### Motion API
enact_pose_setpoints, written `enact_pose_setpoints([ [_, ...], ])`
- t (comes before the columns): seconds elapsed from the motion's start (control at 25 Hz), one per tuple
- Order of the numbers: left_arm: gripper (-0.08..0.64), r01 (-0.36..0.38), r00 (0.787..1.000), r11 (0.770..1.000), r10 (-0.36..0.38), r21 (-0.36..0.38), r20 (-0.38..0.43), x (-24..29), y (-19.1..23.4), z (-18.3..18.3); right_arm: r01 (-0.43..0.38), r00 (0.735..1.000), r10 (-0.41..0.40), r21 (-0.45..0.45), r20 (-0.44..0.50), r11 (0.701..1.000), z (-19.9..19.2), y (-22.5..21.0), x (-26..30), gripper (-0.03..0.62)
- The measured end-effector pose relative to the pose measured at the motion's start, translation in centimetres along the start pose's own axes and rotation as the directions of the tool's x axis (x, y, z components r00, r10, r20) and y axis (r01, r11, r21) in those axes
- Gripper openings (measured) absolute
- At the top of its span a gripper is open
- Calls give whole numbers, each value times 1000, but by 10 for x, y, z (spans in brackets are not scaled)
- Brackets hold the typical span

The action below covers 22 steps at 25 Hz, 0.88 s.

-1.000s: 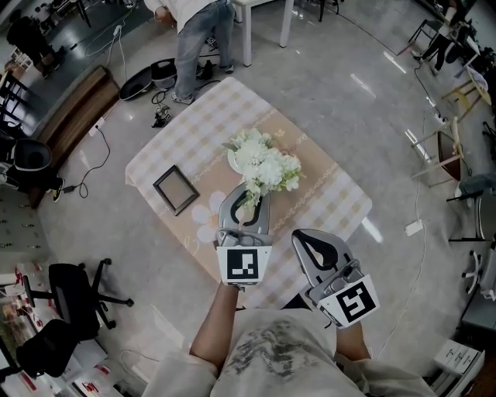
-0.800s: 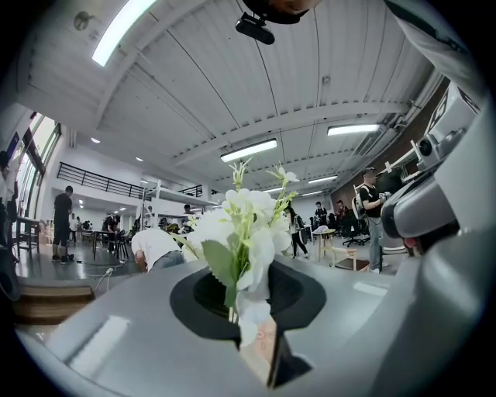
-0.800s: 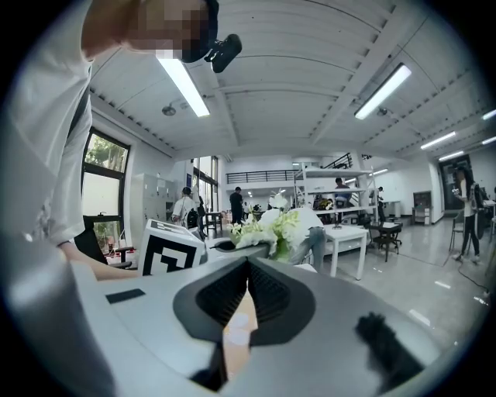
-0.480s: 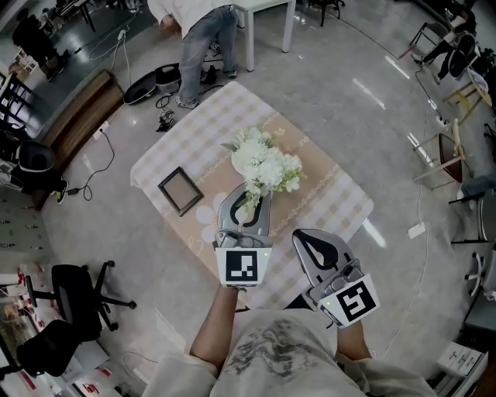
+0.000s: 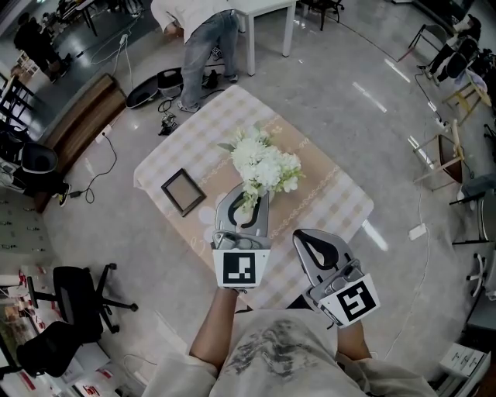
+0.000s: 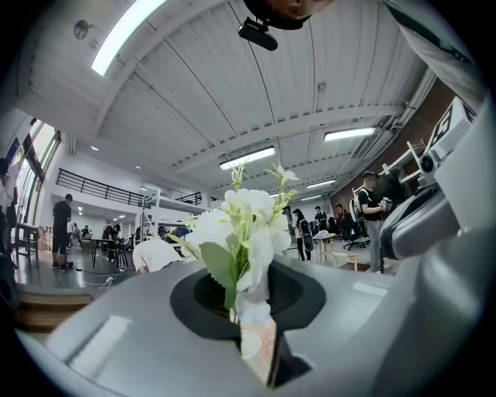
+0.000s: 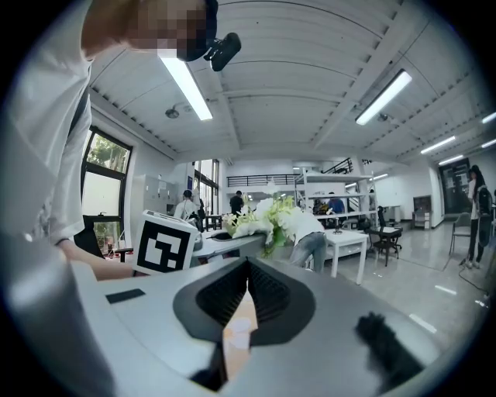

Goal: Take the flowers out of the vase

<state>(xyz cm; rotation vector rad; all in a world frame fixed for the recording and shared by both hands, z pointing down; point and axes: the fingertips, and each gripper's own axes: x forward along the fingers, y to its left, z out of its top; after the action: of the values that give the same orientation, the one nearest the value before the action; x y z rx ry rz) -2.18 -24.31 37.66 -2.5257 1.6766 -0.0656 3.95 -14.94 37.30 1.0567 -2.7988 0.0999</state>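
Observation:
A bunch of white flowers (image 5: 263, 167) with green leaves hangs over the checked table (image 5: 325, 194). My left gripper (image 5: 246, 203) is shut on the lower stems; in the left gripper view the blooms (image 6: 244, 225) rise straight out of the closed jaws of that gripper (image 6: 252, 326). The vase is hidden under the blooms and the gripper. My right gripper (image 5: 304, 242) is over the table's near edge, to the right of the left one, shut and empty. In its own view the right gripper (image 7: 246, 287) has its pads together, and the flowers (image 7: 267, 217) show beyond them.
A dark picture frame (image 5: 184, 191) lies on the table's left part. A person (image 5: 203, 39) bends over beside a white table (image 5: 263, 15) beyond the far edge. Cables and a round dark object (image 5: 147, 87) lie on the floor at far left, and an office chair (image 5: 74, 295) stands at near left.
My left gripper has risen a little toward the head camera with the flowers still in it. The right gripper has stayed where it was.

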Motion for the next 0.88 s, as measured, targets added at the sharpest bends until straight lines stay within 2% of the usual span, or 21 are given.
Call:
enact_pose_setpoints([
  [0.16,66,-5,1000,1000,6,-20,22,-3,0,8,0,1000,0,-5,5,1000,1,3,-1,15],
  [0.6,66,6,999,1000,-7,16,48,-11,-4,29,2,1000,-1,-13,24,1000,8,7,-6,15],
  [0.88,64,1,997,1000,-2,12,79,-16,-5,42,9,999,-8,-19,31,1000,11,9,-11,15],
])
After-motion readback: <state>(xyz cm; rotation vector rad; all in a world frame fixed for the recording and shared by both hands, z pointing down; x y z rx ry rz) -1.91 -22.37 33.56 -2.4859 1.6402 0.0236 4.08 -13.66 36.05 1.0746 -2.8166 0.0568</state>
